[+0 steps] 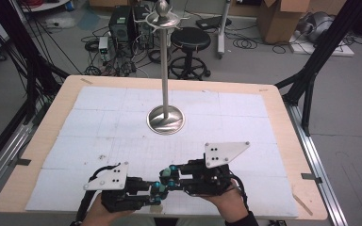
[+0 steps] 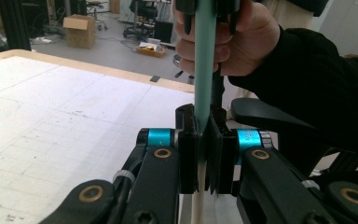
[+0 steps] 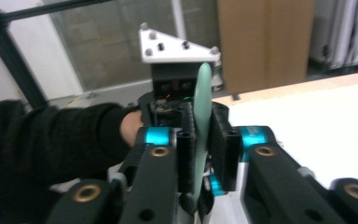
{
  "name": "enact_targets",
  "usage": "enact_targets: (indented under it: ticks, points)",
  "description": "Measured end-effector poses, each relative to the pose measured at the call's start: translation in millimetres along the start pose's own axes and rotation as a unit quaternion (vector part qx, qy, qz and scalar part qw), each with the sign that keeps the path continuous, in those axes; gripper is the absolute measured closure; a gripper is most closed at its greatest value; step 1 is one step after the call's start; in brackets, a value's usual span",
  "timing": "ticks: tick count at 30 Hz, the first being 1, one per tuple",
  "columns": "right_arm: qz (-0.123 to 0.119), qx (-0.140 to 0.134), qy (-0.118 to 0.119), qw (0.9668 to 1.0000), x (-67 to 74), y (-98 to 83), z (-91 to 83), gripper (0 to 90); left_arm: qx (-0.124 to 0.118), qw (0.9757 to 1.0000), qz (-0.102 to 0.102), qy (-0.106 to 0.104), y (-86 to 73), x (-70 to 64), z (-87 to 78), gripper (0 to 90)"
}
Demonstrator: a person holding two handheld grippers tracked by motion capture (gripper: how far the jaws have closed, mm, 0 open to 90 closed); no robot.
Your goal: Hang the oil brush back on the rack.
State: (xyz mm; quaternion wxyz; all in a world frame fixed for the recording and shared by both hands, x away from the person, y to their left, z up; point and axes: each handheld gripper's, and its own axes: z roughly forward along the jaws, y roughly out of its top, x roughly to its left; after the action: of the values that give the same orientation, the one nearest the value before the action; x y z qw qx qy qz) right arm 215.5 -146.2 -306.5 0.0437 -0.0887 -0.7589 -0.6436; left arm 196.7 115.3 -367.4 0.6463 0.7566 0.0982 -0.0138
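Count: two grippers, one strip, one stand, one table.
Landmark: tall polished metal stand with a round base, upright mid-table on the white gridded mat over the wooden table.
My left gripper: on the near side of the stand, close to my edge; jaws clamped tight on the strip.
My right gripper: just beside the left one, tips almost meeting, also nearer me than the stand; jaws part-way apart, strip between the pads; cannot tell whether they press it.
Thin pale-green flat strip: edge-on between both pairs of jaws, bridging the two grippers; in the left gripper view its lower end looks whitish.
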Motion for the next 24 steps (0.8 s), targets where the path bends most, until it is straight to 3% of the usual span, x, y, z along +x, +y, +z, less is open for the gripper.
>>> enact_targets:
  ticks: [1, 3, 6, 9, 13, 16, 21, 24]
  points:
    - [0.002, -0.008, -0.025, 0.9997, 0.9, -0.1, -1.1, 50.4, -0.001, 1.0000, -0.001, 0.004, -0.1, 0.3, -0.4, 83.8]
    - [0.012, -0.022, -0.051, 0.9984, 0.4, -0.3, -5.8, 38.3, -0.006, 0.9999, -0.004, 0.013, 0.5, 2.2, -1.9, 83.8]
    - [0.011, -0.047, -0.083, 0.9953, 1.3, -2.3, -19.3, 31.1, -0.012, 0.9995, -0.011, 0.026, 1.9, 6.2, -5.2, 83.8]
    - [0.007, -0.058, -0.129, 0.9899, 4.9, -6.4, -36.4, 25.0, -0.016, 0.9990, -0.019, 0.036, 4.6, 13.1, -7.7, 83.9]
    - [-0.006, -0.049, -0.219, 0.9745, 13.2, -15.6, -61.0, 17.0, -0.027, 0.9981, -0.023, 0.050, 13.9, 25.8, -10.5, 83.8]
    - [-0.021, -0.034, -0.262, 0.9642, 19.7, -25.1, -77.2, 16.4, -0.028, 0.9974, -0.022, 0.062, 26.1, 36.7, -10.1, 83.8]
    - [-0.021, -0.008, -0.298, 0.9542, 22.1, -43.3, -91.2, 16.4, -0.044, 0.9961, -0.022, 0.073, 52.9, 57.2, -10.9, 83.8]
    - [-0.018, 0.000, -0.309, 0.9510, 20.6, -51.9, -93.3, 16.4, -0.052, 0.9951, -0.023, 0.081, 69.1, 70.0, -12.9, 83.8]
